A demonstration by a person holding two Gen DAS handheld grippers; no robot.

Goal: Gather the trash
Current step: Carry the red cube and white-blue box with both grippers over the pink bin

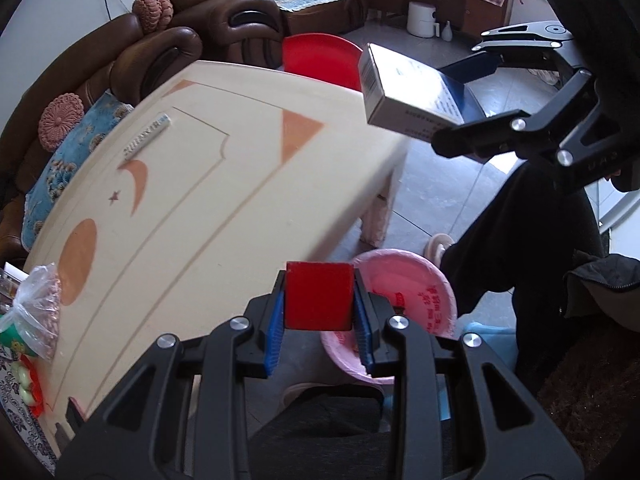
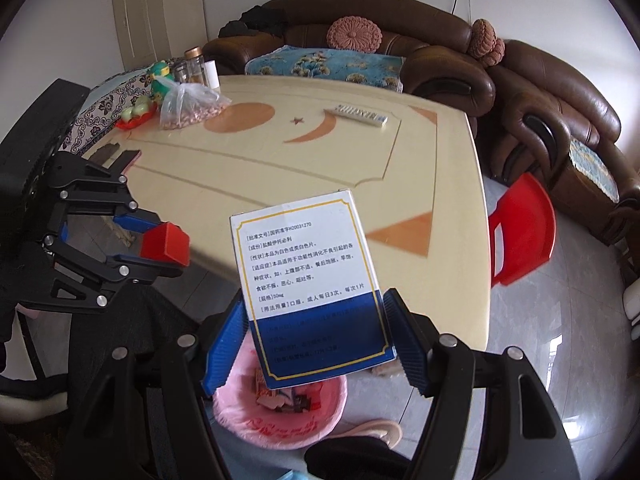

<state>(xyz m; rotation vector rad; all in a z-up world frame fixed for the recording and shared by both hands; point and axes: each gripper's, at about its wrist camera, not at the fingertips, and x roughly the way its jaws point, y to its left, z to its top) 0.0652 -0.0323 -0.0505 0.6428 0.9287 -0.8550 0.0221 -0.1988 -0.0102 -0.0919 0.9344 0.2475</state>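
My left gripper (image 1: 319, 330) is shut on a small red box (image 1: 319, 295), held over the table's near edge beside the pink trash basket (image 1: 416, 286). It also shows in the right wrist view (image 2: 156, 246) with the red box (image 2: 166, 243). My right gripper (image 2: 316, 340) is shut on a white and blue medicine box (image 2: 308, 284), held above the pink basket (image 2: 280, 420), which holds some wrappers. The medicine box also shows in the left wrist view (image 1: 408, 88), in the right gripper (image 1: 460, 96).
A cream table (image 2: 360, 160) carries a remote (image 2: 362, 115), a bag of nuts (image 2: 188, 106), jars (image 2: 198, 66) and a toy (image 2: 160, 78). A red chair (image 2: 524, 228) stands at its right end. A brown sofa (image 2: 520, 92) runs behind.
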